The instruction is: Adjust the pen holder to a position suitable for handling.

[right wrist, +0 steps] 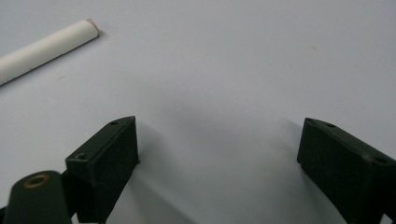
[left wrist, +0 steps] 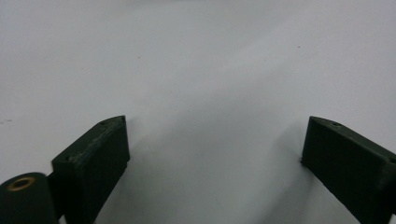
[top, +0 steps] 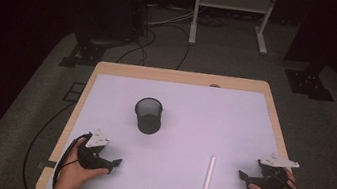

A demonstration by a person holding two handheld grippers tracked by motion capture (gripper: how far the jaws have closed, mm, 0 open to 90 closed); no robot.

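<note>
Jaws apart, right gripper (right wrist: 219, 140) sees white stick (right wrist: 44, 49) cut off.

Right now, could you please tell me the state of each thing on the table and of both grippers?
Mesh cup: upright, open mouth up, looks empty.
White stick: lying flat on the white sheet, untouched.
Left gripper: resting on the sheet, jaws open, holding nothing.
Right gripper: resting beside the stick, jaws open, holding nothing.

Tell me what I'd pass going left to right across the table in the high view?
Left gripper → black mesh cup → white stick → right gripper, all on the white table sheet.
</note>
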